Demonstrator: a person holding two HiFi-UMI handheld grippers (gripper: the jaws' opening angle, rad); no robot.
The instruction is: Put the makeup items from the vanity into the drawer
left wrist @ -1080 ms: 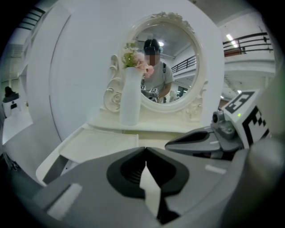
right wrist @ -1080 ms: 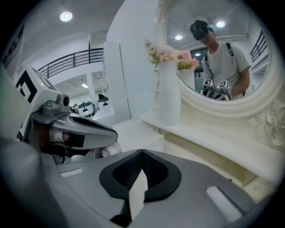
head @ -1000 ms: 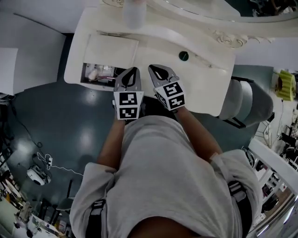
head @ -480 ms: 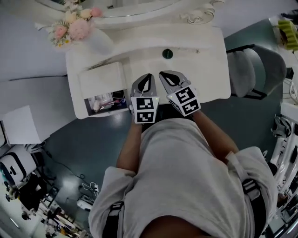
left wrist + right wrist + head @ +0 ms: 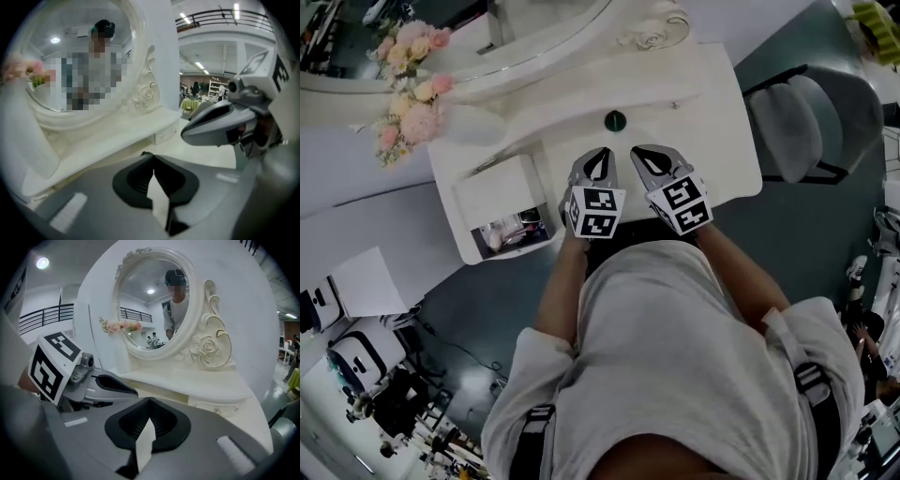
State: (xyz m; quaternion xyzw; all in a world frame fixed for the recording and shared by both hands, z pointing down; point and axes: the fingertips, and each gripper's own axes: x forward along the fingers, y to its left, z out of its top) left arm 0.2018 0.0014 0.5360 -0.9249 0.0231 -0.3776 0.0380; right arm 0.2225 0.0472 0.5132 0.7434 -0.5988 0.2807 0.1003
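Over the front edge of the vanity tabletop, I've got the left gripper and right gripper side by side, close together but not touching, both angled down and forward. Fingers on both are clenched tight with nothing between them; each gripper view shows the pads meeting on bare air. That fits hands in transit with nothing to carry. The drawer sits open at the tabletop's left end, to the left of the left gripper, presumably left open so items can go straight in. Makeup items already lie inside it, a small cluttered heap; I can't make out individual pieces. On the tabletop I see only one candidate left: a small dark green round thing, just ahead of the fingertips and roughly between the two grippers. Too small to say what it is, my guess is a jar or cap. Either gripper could take it; the left one is nearer the drawer, so a shorter carry. It would need the fingers released first, then a descent onto it. A vase of flowers stands at the back left and the mirror behind, both clear of that path. The rest of the tabletop looks bare, so I judge the task nearly done.
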